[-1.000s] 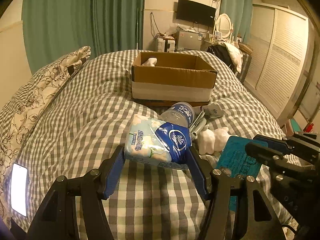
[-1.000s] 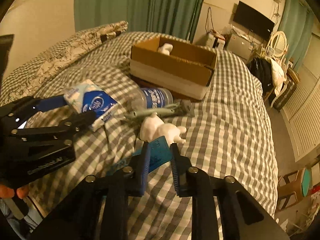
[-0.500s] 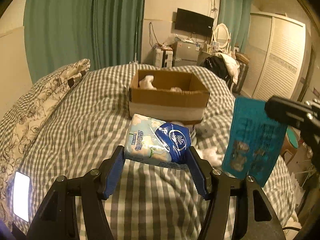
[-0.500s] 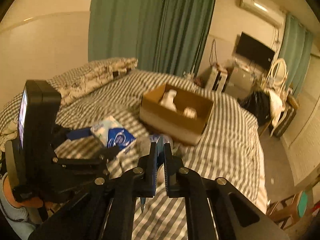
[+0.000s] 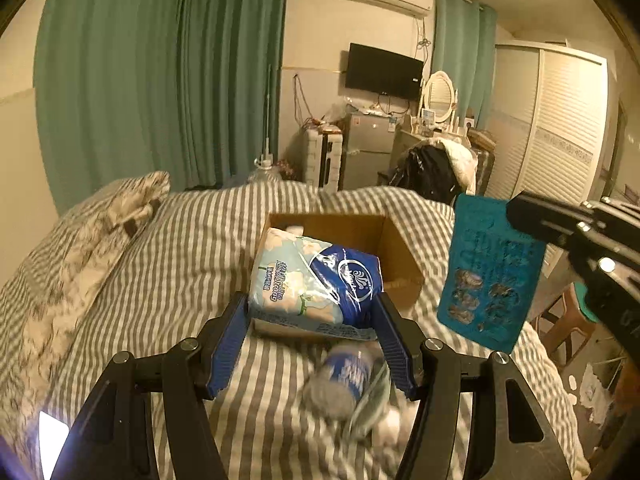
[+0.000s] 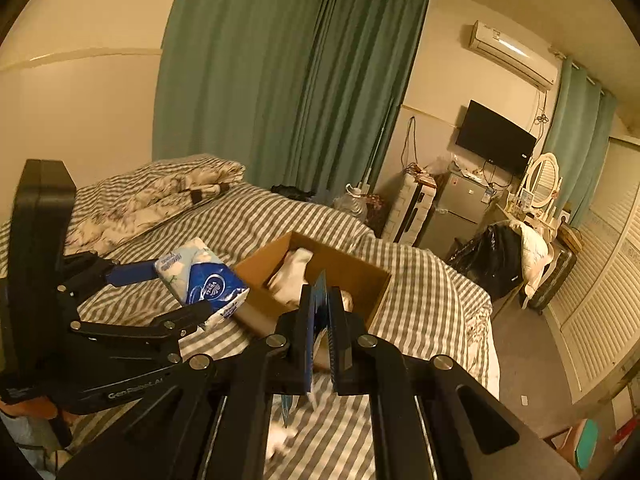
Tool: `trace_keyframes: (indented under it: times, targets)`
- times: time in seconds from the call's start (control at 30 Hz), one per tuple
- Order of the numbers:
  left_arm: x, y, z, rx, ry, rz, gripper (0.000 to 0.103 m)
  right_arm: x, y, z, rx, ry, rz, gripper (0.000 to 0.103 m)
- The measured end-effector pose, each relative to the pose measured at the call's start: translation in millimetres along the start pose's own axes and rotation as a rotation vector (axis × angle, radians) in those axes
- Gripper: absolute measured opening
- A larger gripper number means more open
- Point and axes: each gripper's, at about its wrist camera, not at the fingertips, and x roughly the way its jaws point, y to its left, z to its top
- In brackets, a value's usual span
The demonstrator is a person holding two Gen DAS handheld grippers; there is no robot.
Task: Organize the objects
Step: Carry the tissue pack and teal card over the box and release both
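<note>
My left gripper [image 5: 314, 320] is shut on a blue-and-white tissue pack [image 5: 316, 280] and holds it in the air in front of the open cardboard box [image 5: 396, 248] on the bed. The pack also shows in the right wrist view [image 6: 200, 278]. My right gripper [image 6: 321, 320] is shut on a flat teal packet [image 5: 490, 276], seen edge-on in its own view [image 6: 320, 300], held in the air to the right of the box [image 6: 340, 272]. White items [image 6: 294, 272] lie inside the box.
A plastic bottle [image 5: 344, 376] and small white items [image 5: 388, 426] lie on the checked bedspread [image 5: 180, 264] below the grippers. A floral pillow [image 5: 100, 232] lies at the left. A fridge, dresser and wardrobe stand beyond the bed.
Both grippers have risen from the bedspread and moved toward the box, carrying the tissue pack and the teal packet. The bottle and white items stay on the bed, now below.
</note>
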Motion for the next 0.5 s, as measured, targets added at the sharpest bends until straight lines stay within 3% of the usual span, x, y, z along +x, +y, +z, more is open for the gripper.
trace_keyframes:
  times: [0.33, 0.5]
  targets:
    - [74, -9, 62, 0.026, -0.019, 0.013, 0.064, 76, -45, 36, 0.045, -0.001, 0.003, 0.005]
    - [119, -7, 72, 0.03, -0.008, 0.051, 0.064, 126, -62, 45, 0.059, 0.022, 0.005, 0.005]
